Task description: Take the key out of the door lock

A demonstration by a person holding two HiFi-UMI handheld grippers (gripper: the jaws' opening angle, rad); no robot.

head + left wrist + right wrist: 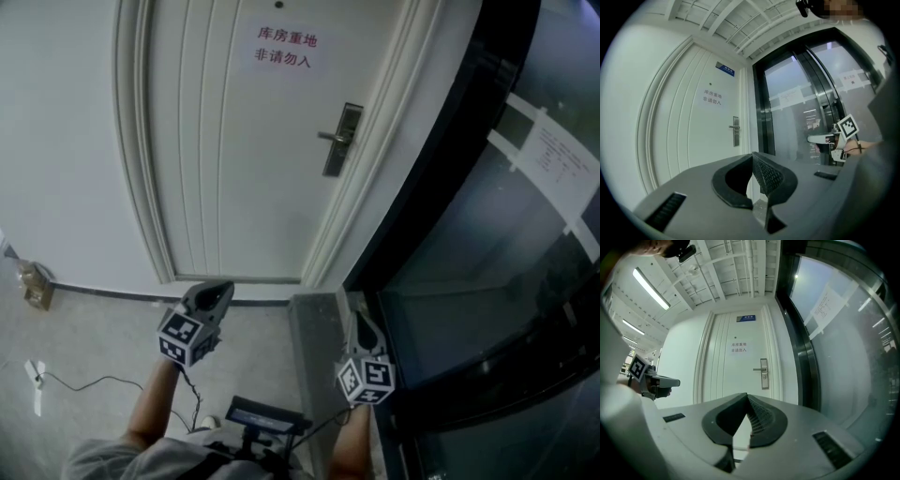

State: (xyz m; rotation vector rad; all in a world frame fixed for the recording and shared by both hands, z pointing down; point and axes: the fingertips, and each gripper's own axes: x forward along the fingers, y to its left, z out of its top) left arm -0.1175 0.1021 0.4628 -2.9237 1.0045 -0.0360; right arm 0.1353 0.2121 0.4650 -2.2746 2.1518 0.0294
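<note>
A white door (234,141) stands ahead with a metal lock plate and lever handle (340,139) on its right side. That lock also shows small in the left gripper view (735,131) and the right gripper view (763,373). The key is too small to make out in any view. My left gripper (220,286) is held level well short of the door, its jaws shut with nothing between them (752,154). The right gripper (359,319) is beside it, also shut and empty (747,396). Both are far from the lock.
A dark-framed glass wall (487,244) with a paper notice (562,169) runs along the right. A printed sign (286,49) hangs on the door. On the grey floor at the left lie a small box (36,286) and a cable (84,382).
</note>
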